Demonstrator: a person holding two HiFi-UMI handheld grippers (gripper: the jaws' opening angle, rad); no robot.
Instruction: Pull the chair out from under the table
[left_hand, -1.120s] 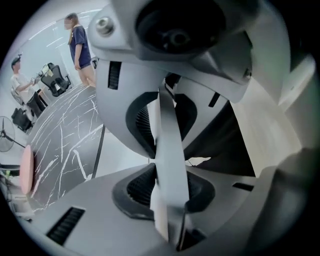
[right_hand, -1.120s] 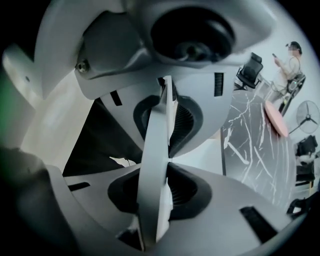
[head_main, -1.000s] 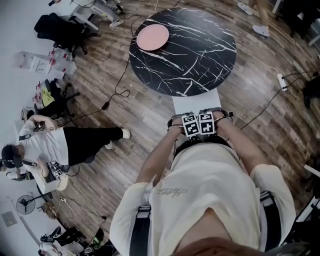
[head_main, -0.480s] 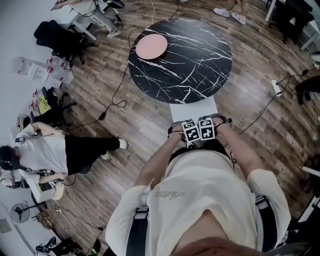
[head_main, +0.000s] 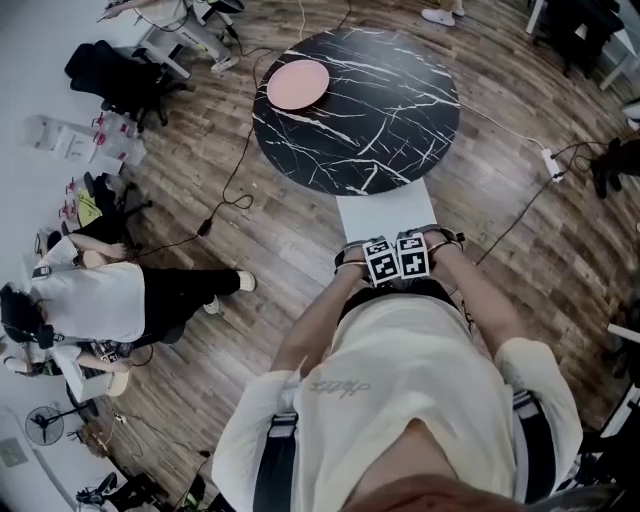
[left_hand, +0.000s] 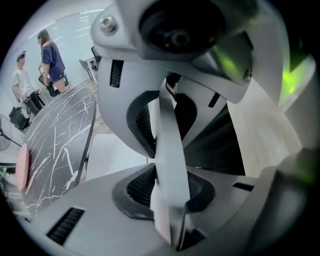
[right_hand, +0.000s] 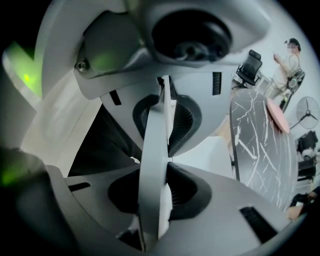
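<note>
Chair (head_main: 385, 212) stands with its white seat mostly clear of the round black marble table (head_main: 380, 110), far edge at the table's rim. Left gripper (left_hand: 167, 175) and right gripper (right_hand: 155, 180) sit side by side, each clamped on the chair's thin white backrest (left_hand: 167, 135). A pink plate (head_main: 297, 83) lies on the table's far side.

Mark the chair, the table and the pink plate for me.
chair (head_main: 385, 212): head view, on the white seat.
table (head_main: 385, 105): head view, on a bare part of the black marbled top.
pink plate (head_main: 298, 83): head view, on its middle.
</note>
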